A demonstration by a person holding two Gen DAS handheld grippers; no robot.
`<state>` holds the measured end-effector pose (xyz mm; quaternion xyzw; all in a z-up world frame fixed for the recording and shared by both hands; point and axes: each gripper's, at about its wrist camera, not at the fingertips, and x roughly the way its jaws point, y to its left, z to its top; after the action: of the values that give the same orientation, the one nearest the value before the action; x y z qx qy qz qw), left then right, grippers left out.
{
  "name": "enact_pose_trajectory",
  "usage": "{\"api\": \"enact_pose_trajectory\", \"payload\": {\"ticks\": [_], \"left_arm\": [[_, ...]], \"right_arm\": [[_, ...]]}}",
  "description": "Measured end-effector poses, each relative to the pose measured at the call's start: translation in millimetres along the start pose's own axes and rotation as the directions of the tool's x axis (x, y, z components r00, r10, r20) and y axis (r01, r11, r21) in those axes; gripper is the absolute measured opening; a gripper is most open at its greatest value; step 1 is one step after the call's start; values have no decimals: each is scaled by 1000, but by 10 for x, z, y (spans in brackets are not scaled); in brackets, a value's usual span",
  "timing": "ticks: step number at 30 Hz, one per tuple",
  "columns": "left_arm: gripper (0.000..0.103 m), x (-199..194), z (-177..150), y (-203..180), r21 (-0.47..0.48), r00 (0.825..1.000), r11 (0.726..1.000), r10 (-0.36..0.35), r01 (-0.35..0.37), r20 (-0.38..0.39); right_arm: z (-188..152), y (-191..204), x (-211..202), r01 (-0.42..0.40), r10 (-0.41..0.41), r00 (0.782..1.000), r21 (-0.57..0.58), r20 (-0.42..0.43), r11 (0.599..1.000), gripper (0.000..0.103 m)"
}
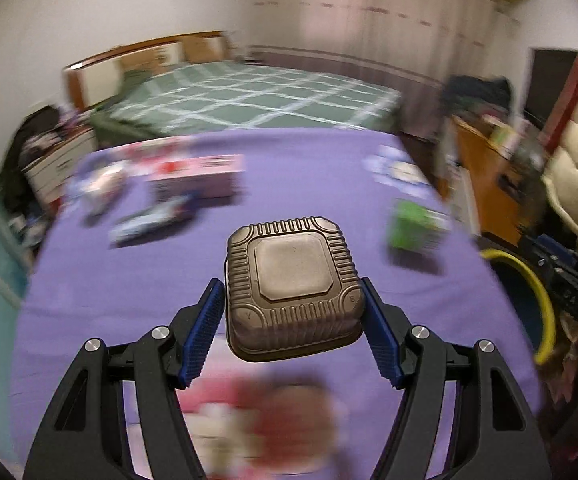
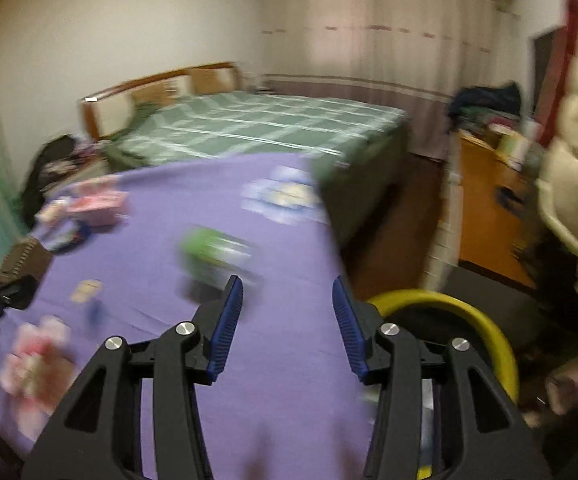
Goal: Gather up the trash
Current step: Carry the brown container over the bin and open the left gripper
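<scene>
Left gripper (image 1: 293, 322) clamped on a brown ribbed plastic food tray (image 1: 293, 288), blue pads pressed to its two opposite side walls; tray carried upside down, flat base toward the camera, lifted above the purple tablecloth (image 1: 309, 176). Held by the walls, probably because the rim is too thin to pinch squarely.

Right gripper (image 2: 287, 326) spread wide, nothing between its pads — poised over the near right edge of the cloth.

Yellow-rimmed dark bin (image 2: 485, 328) sited on the floor just beside the table's right edge, likely the drop point; tray not yet over it. Room to swing right appears free, judging from the bare cloth between tray and edge.

Remaining litter, blurred: green carton (image 1: 413, 226) near the right edge, pink-and-white box (image 1: 201, 180) far left, blue-white wrapper (image 1: 153, 222) beside it, pale wrapper (image 2: 285, 198) far right, pink crumpled item (image 2: 35, 364) near left. Green carton close to the swing path — risk of a knock, by estimate.
</scene>
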<state>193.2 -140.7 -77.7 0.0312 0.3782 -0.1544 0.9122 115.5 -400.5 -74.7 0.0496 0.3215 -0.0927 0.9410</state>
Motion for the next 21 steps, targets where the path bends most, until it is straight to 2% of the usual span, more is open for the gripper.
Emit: {"api": "enact_pose_trajectory", "payload": {"ticks": [5, 10, 13, 16, 21], "left_arm": [[67, 178, 52, -913, 118, 991, 984, -131, 134, -33], [67, 325, 31, -1951, 240, 967, 937, -240, 254, -85], [67, 437, -33, -2528, 299, 948, 900, -289, 317, -134], [67, 532, -109, -2916, 331, 931, 872, -316, 361, -181], [68, 766, -198, -3269, 353, 917, 850, -324, 390, -232]], "right_arm": [[-304, -845, -189, 139, -136, 990, 116, -29, 983, 45], [-595, -1452, -391, 220, -215, 976, 207, -46, 953, 45], [-711, -1649, -497, 249, -245, 968, 242, -47, 938, 45], [-820, -1849, -617, 277, -275, 960, 274, -44, 921, 45], [-896, -2075, -728, 304, -307, 951, 311, -41, 900, 46]]}}
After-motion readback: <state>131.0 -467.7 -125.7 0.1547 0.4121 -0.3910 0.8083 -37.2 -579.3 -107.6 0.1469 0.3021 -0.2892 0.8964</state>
